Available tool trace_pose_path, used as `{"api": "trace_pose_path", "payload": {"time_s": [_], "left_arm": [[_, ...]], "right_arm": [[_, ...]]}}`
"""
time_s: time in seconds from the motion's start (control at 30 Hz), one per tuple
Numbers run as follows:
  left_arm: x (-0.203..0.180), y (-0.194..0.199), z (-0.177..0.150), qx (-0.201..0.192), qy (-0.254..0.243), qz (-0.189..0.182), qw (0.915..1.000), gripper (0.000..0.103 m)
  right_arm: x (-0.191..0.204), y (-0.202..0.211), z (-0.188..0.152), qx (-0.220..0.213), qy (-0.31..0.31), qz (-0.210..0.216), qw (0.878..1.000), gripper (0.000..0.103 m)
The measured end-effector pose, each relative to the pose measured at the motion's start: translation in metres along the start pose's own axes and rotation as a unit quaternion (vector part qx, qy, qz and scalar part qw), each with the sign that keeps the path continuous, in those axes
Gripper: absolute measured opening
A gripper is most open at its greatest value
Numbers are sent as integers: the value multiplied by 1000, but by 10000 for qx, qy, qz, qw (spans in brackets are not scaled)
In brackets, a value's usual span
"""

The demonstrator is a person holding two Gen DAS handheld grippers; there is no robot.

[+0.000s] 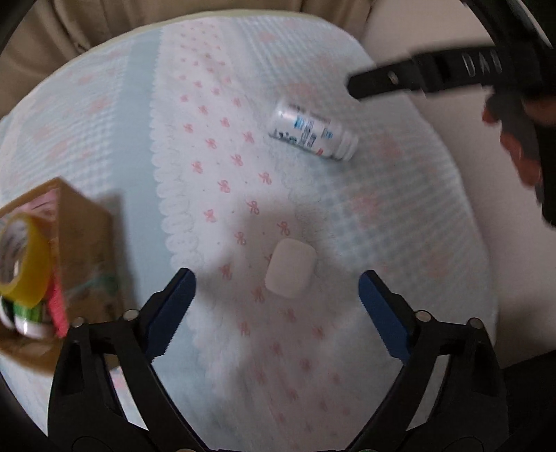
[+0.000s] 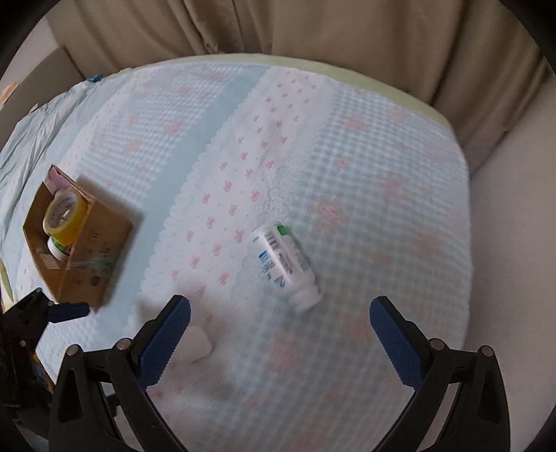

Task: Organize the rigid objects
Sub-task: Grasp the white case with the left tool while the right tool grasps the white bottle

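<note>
bottle (image 2: 284, 260) lying, right gripper (image 2: 280, 321) spread above

Between the spread left tongs (image 1: 276, 302) lies only a small white case (image 1: 290, 268). A cardboard box (image 1: 74, 243) blocks their left side. Ahead of the right tongs (image 2: 279, 330), 1 lying bottle (image 2: 285, 262) interrupts open bedspread (image 2: 382, 208).

Probably a home bedroom: patterned bedspread (image 2: 365, 146) over a mattress, beige curtains (image 2: 278, 27) behind.
</note>
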State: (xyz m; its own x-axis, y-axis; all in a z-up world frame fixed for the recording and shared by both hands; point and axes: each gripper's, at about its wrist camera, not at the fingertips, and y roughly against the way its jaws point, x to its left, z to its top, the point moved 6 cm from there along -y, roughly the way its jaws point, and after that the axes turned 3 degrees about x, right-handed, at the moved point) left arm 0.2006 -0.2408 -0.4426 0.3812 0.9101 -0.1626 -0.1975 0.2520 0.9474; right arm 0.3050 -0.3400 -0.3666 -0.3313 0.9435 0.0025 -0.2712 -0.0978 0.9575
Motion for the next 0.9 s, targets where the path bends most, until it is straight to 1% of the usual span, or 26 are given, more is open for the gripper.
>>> {"api": "trace_pose_path", "payload": {"time_s": [0.07,0.17,0.2,0.23,0.3,0.37,0.47,0.57,0.6,0.63,0.67,0.7,0.73,0.77,0.9], "left_arm": [[-4,-24,0,50,-127,31,9999,89],[-15,-52,-5,66,-475,185,9987,88],[-19,-62,-7,83,-637,263,9976,84],[-21,-67,-9,98,-713,287,9970,81],[-25,-83,-13,186,-860,314,9956,75],[-25,-95,-15,257,-926,317,9949,73],[-27,-98,-15,128,-1145,391,9926,73],[-26,-100,-13,152,-1206,365,9919,72],[-26,-100,-13,160,-1202,370,9919,70],[-25,-99,-12,162,-1193,385,9920,66],[-27,-99,-8,166,-1187,377,9921,56],[-28,-98,-7,164,-1183,391,9921,42],[-28,-97,-6,174,-1179,401,9921,42],[-27,-97,-5,198,-1161,393,9923,42],[-28,-98,0,212,-1115,366,9929,42]], "right_arm": [[-4,-18,5,17,104,100,9999,101],[-7,-46,10,97,340,158,9993,96],[-8,-56,10,135,432,169,9988,93],[-9,-66,10,194,515,177,9983,87],[-10,-83,10,342,638,196,9972,85],[-9,-98,9,472,748,222,9958,84],[-5,-116,8,644,915,295,9933,82],[-1,-130,9,850,1009,407,9904,82],[0,-133,10,875,1044,410,9898,82],[2,-136,11,909,1077,412,9892,74],[3,-138,11,942,1105,418,9885,70],[3,-140,13,977,1163,311,9879,63],[3,-141,13,977,1226,179,9875,55],[2,-142,15,970,1275,67,9871,52],[2,-143,15,1004,1259,35,9869,52]]}}
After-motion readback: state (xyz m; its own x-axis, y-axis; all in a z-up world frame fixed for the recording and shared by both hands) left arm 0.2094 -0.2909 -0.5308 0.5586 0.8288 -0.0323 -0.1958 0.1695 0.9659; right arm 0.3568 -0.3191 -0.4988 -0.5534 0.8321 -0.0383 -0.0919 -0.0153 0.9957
